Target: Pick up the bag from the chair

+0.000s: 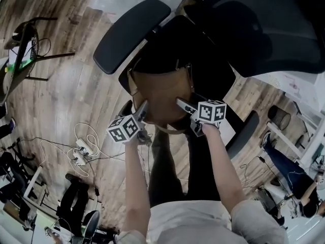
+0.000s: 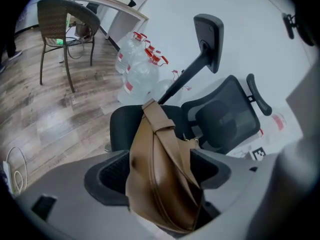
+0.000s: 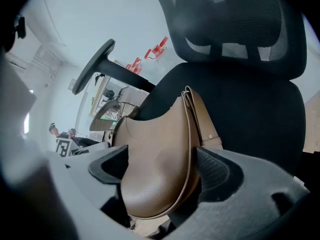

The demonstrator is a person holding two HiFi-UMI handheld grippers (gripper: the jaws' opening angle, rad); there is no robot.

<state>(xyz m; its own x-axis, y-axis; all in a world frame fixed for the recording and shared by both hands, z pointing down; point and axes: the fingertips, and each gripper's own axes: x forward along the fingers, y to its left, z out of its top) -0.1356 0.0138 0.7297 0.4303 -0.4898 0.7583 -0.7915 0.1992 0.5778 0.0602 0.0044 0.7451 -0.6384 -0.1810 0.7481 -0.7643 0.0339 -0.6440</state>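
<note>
Brown leather bag on the office chair ahead is sitting clamped in both my left gripper and right gripper, so I am favouring a slow, level lift.

The wooden plank floor carries the black office chair, which stands just beyond the fingers. Left of the fingers, a white power strip and loose cables lie on the boards. Farther beyond the fingers, water bottles and a wicker chair stand on it.
</note>
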